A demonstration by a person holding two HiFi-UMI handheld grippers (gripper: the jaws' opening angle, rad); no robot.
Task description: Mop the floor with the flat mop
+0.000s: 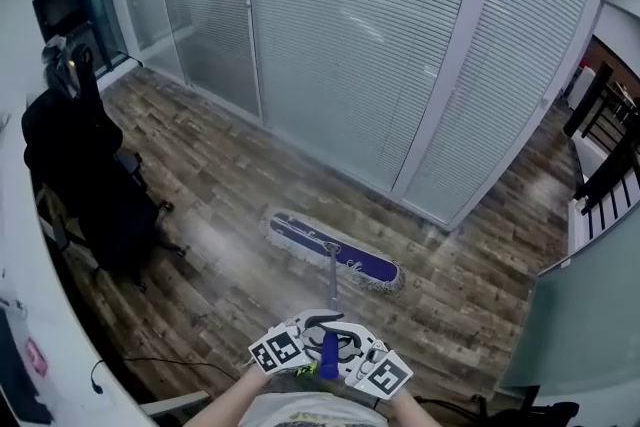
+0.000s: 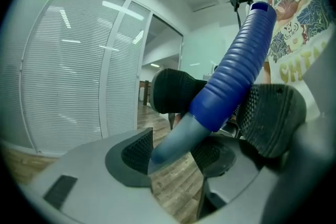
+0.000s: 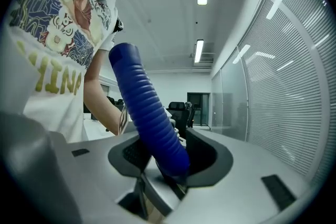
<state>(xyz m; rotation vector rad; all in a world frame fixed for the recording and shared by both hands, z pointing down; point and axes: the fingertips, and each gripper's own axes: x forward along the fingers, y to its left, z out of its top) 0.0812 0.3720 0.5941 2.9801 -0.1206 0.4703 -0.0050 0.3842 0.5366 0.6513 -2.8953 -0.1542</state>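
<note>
The flat mop's blue pad (image 1: 335, 253) with its white fringe lies on the wooden floor, slanting in front of me. Its grey pole (image 1: 332, 283) rises toward me and ends in a ribbed blue grip (image 1: 328, 355). My left gripper (image 1: 295, 347) and right gripper (image 1: 372, 367) face each other, both shut on that handle. In the left gripper view the grey pole (image 2: 176, 139) sits between my left gripper's (image 2: 176, 156) pads, with the blue grip (image 2: 236, 65) above. In the right gripper view the blue grip (image 3: 149, 113) is clamped in my right gripper (image 3: 170, 157).
A black office chair (image 1: 85, 185) draped with dark clothing stands at the left, beside a white desk edge (image 1: 40, 335). A glass partition with blinds (image 1: 380, 45) runs along the far side of the floor. Dark furniture (image 1: 605, 155) stands at the right.
</note>
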